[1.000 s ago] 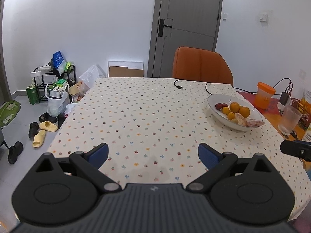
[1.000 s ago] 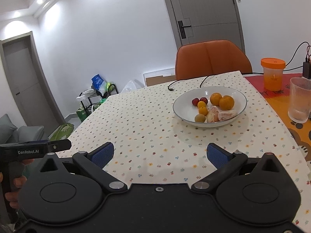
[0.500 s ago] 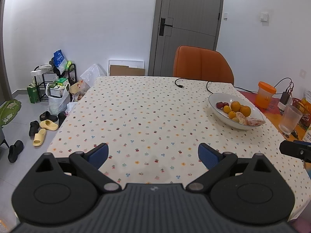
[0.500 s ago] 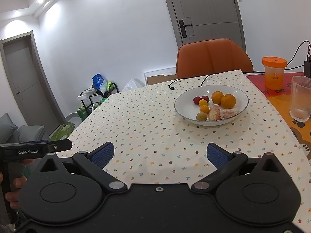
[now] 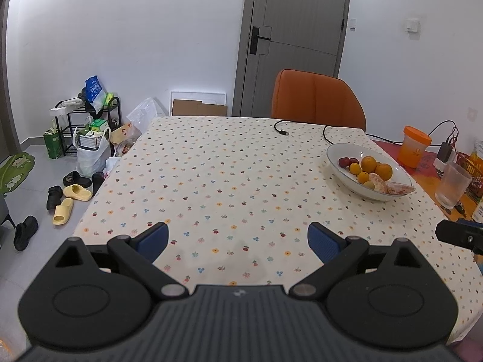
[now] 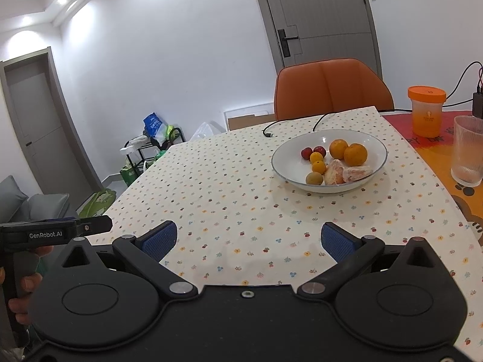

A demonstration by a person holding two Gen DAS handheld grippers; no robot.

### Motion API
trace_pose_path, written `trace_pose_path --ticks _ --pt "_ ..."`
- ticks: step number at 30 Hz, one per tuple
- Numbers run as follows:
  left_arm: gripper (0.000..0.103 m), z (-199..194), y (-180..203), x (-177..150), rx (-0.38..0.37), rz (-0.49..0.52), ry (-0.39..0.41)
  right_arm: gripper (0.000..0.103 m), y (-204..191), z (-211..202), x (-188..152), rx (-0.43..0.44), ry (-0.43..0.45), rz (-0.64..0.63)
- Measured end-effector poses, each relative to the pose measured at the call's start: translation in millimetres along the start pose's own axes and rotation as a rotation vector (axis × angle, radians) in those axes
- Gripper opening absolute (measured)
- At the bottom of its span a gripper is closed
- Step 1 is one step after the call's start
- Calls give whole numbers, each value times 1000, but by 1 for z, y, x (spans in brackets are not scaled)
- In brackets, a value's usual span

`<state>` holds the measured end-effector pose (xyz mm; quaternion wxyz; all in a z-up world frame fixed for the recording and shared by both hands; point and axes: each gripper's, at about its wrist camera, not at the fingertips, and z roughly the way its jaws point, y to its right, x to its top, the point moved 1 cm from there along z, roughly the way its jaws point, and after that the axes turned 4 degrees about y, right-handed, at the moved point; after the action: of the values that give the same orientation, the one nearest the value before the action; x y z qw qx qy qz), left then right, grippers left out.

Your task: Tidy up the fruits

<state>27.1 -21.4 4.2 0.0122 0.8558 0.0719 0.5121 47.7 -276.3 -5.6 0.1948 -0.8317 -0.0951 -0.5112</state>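
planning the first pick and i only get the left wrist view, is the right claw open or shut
Observer: The right claw is open, with nothing between its pads, over the tablecloth short of the bowl.
Operator: which fruit sits nearest it
Observer: A small greenish fruit at the bowl's near side, beside the peeled pieces.
Operator: anything on its left side
Observer: A hand gripping the handle of the left claw, at the frame's lower left edge.
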Motion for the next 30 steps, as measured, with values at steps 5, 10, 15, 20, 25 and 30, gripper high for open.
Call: trace_pose_path --ticks 5,10,15,20,25,30 --pt "98 1 0 -1 0 3 -6 103 2 0 -1 -1 -1 6" --pt "98 3 3 -1 -2 7 -9 103 4 1 -1 -6 -2 13" --pt "98 2 3 -1 -3 7 -10 103 4 1 -1 -8 -4 13" --pt "98 2 4 -2 0 4 -9 103 3 2 -1 -8 -4 9" --pt "98 2 3 -2 0 3 -9 103 3 1 -1 -8 -4 9" --pt "98 1 2 -3 -4 8 -9 103 3 2 -2 -11 -4 12"
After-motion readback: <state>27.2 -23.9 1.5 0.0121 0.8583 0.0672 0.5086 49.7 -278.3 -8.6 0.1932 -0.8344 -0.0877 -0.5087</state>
